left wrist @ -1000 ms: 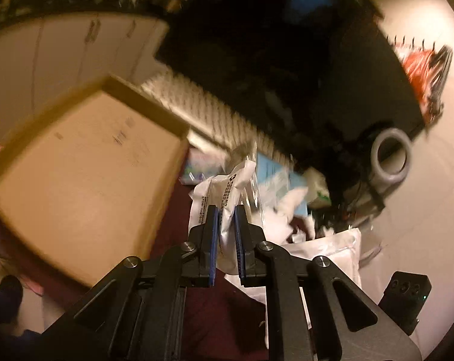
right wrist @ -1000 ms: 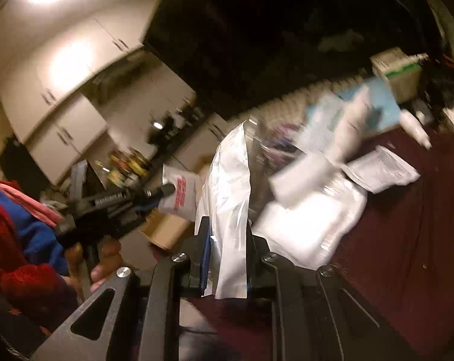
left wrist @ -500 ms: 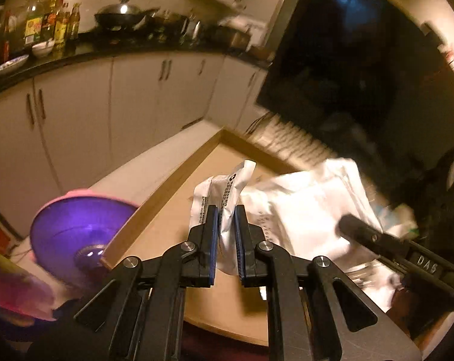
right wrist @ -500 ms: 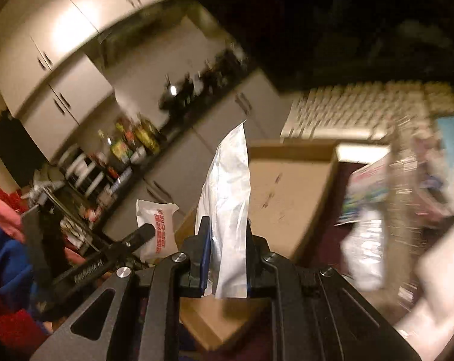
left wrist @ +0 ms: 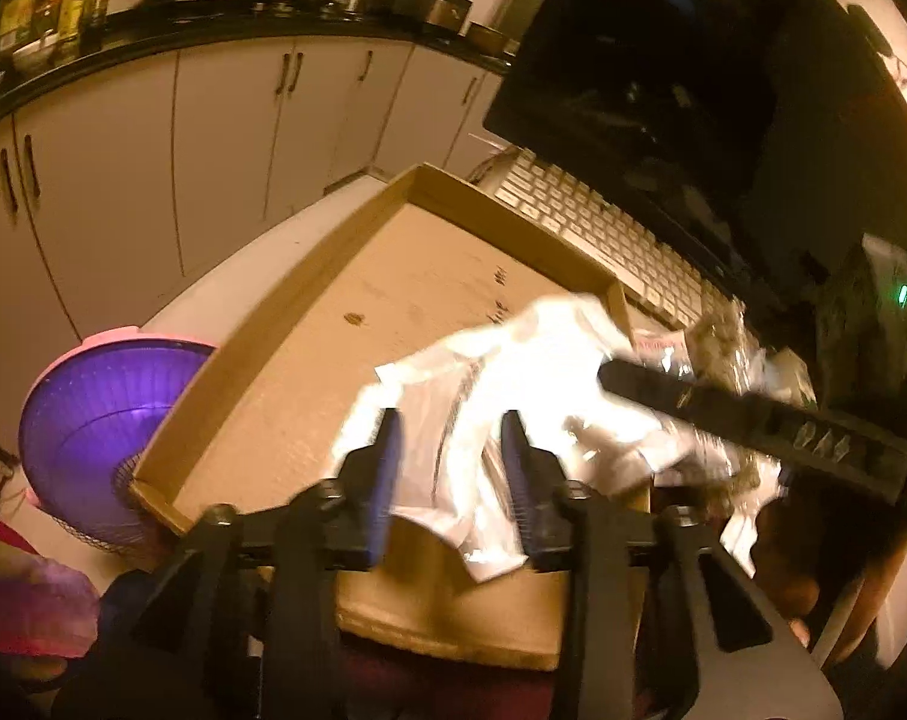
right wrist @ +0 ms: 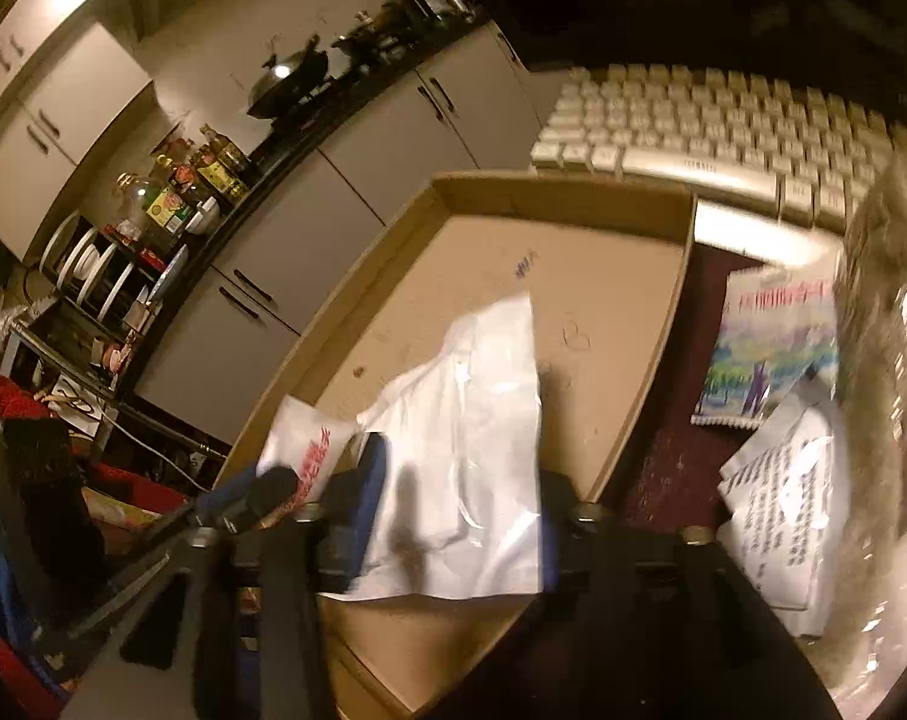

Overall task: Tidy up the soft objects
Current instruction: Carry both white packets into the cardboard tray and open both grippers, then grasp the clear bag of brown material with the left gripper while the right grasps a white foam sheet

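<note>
Matt brown cardboard tray (left wrist: 309,324); glossy white plastic packet (right wrist: 471,420); smooth plastic keyboard (right wrist: 723,126)

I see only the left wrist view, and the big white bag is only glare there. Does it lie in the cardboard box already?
Observer: Yes. The white bag rests on the floor of the cardboard box, between the fingers of the right hand-held gripper, whose jaws are opening.
Operator: What is right of the box?
Observer: A spiral notebook with a colourful cover, on the dark red table.
Operator: And the small packet at my left hand-held gripper?
Observer: The left hand-held gripper is opening too, with the small packet between its jaws. From this side the packet shows red print.
</note>
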Motion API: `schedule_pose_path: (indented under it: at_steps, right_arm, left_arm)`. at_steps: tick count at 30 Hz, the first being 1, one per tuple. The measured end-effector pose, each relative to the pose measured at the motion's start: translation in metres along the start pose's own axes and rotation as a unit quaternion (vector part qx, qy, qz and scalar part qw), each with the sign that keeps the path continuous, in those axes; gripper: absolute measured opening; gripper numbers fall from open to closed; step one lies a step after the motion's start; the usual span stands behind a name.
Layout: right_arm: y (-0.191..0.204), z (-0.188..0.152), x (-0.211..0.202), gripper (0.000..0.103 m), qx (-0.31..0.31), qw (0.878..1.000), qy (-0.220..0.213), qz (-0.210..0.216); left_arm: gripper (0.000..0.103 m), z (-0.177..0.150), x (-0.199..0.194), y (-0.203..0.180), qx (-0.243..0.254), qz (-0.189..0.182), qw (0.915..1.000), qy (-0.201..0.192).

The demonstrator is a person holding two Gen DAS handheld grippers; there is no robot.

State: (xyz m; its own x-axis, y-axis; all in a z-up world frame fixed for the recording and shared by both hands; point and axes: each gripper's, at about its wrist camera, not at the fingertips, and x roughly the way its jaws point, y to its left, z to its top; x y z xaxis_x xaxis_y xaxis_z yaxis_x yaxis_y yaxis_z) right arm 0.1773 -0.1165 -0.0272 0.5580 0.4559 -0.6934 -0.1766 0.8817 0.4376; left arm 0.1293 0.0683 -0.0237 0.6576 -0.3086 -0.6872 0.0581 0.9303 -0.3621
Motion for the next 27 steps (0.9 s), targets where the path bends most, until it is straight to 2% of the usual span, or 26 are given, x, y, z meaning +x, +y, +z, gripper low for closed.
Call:
schedule_pose_path:
  at_steps: [3, 5, 8, 10, 11, 15, 19, 21, 23, 25, 27]
  right_arm:
    - [0.002, 0.005, -0.008, 0.065, -0.012, 1.0, -0.009, -0.013]
    - [0.001, 0.008, -0.011, 0.066, -0.012, 1.0, -0.012, -0.015]
    - [-0.002, 0.011, -0.016, 0.066, -0.01, 1.0, -0.017, -0.013]
    - [-0.006, 0.012, -0.017, 0.066, -0.004, 1.0, -0.018, -0.008]
    - [-0.009, 0.012, -0.019, 0.066, 0.001, 1.0, -0.02, -0.003]
    - [-0.018, 0.008, -0.03, 0.066, 0.014, 0.999, -0.03, 0.017]
    - [-0.028, -0.003, -0.056, 0.067, 0.014, 0.997, -0.062, 0.054]
    - [-0.037, -0.006, -0.068, 0.076, 0.024, 0.994, -0.076, 0.068]
    - [-0.047, -0.006, -0.078, 0.076, 0.036, 0.993, -0.08, 0.077]
    - [-0.059, -0.009, -0.087, 0.077, 0.053, 0.993, -0.08, 0.074]
    - [-0.07, -0.016, -0.095, 0.077, 0.061, 0.993, -0.079, 0.059]
  left_arm:
    - [0.041, -0.003, -0.004, 0.002, 0.003, 0.015, 0.9999, 0.001]
    - [0.041, -0.003, -0.007, 0.005, 0.001, 0.008, 1.0, 0.0]
    - [0.043, -0.003, -0.013, 0.005, 0.002, -0.013, 0.9999, -0.004]
    - [0.049, -0.003, -0.017, 0.003, 0.002, -0.032, 0.9994, -0.013]
    - [0.056, -0.003, -0.021, 0.002, 0.001, -0.044, 0.9988, -0.02]
    - [0.056, -0.004, -0.035, -0.001, -0.012, -0.065, 0.9966, -0.05]
    - [0.056, -0.003, -0.048, -0.015, -0.014, -0.071, 0.9947, -0.072]
    - [0.056, -0.004, -0.054, -0.027, -0.004, -0.077, 0.9936, -0.082]
    - [0.056, -0.006, -0.058, -0.042, 0.011, -0.08, 0.9925, -0.092]
    - [0.056, -0.011, -0.057, -0.054, 0.021, -0.077, 0.992, -0.098]
    - [0.056, -0.017, -0.048, -0.064, 0.014, -0.093, 0.992, -0.085]
